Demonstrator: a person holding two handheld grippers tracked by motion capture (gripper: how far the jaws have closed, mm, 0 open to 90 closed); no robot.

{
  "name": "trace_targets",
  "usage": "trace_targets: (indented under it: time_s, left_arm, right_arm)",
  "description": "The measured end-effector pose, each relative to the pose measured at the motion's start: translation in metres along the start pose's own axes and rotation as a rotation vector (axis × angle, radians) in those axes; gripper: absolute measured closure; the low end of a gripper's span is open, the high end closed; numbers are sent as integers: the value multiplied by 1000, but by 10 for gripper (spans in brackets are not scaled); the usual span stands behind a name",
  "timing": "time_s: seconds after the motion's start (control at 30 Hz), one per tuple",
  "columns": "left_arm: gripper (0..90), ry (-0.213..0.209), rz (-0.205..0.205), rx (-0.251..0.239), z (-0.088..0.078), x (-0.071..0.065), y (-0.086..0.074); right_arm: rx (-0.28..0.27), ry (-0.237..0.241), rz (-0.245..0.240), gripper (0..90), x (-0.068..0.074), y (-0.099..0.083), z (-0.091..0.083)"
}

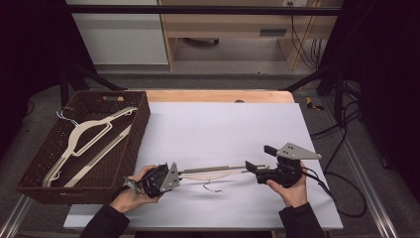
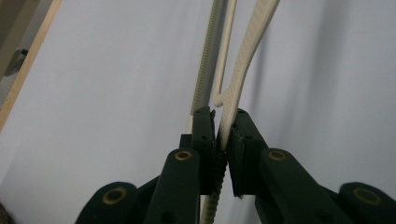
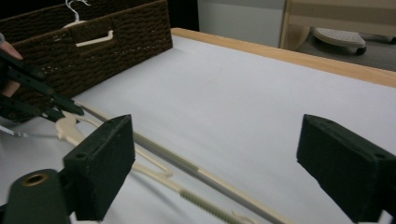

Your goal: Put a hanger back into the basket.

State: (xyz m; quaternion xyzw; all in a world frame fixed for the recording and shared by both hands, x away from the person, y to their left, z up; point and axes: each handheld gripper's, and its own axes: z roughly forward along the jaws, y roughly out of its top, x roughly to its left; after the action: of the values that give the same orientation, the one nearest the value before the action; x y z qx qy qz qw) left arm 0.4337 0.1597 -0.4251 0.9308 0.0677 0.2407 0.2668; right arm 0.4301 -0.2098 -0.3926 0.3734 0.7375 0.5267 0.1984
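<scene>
A cream clothes hanger lies lengthwise across the front of the white table top, its metal hook pointing toward me. My left gripper is shut on the hanger's left end. In the left gripper view the jaws pinch the cream arm of the hanger. My right gripper stands open at the hanger's right end, with its pads apart from it. In the right gripper view the wide jaws frame the hanger running away toward the left gripper.
A dark woven basket sits at the table's left and holds two more cream hangers. It also appears in the right gripper view as the basket at the far left. A wooden table edge runs along the back.
</scene>
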Motion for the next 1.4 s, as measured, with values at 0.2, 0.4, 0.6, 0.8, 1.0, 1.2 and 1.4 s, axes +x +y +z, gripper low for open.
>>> trace_targets:
  time_s: [0.2, 0.4, 0.6, 0.8, 1.0, 1.2, 1.4]
  left_arm:
    - [848, -8, -53, -4, -4, 14, 1]
    - [853, -26, -115, 1, -9, 21, -2]
    - [856, -63, -262, -71, -20, 26, -4]
    - [857, -37, -359, -100, -32, 31, -8]
    - [857, -23, -398, -182, -42, 34, -10]
    - [857, 7, -415, -232, -56, 37, -12]
    - [857, 34, -435, -283, -67, 40, -15]
  right_arm:
    - [-11, -35, 8, 67, -7, -4, -12]
    - [2, -54, -3, 57, -9, -7, -15]
    - [6, -50, -4, 50, -8, -8, -15]
    - [23, -48, -14, 51, -7, -10, -14]
    - [23, -40, -17, 54, -7, -10, -15]
    - [19, -43, -10, 53, -7, -9, -15]
    - [10, -44, -8, 53, -7, -9, -16]
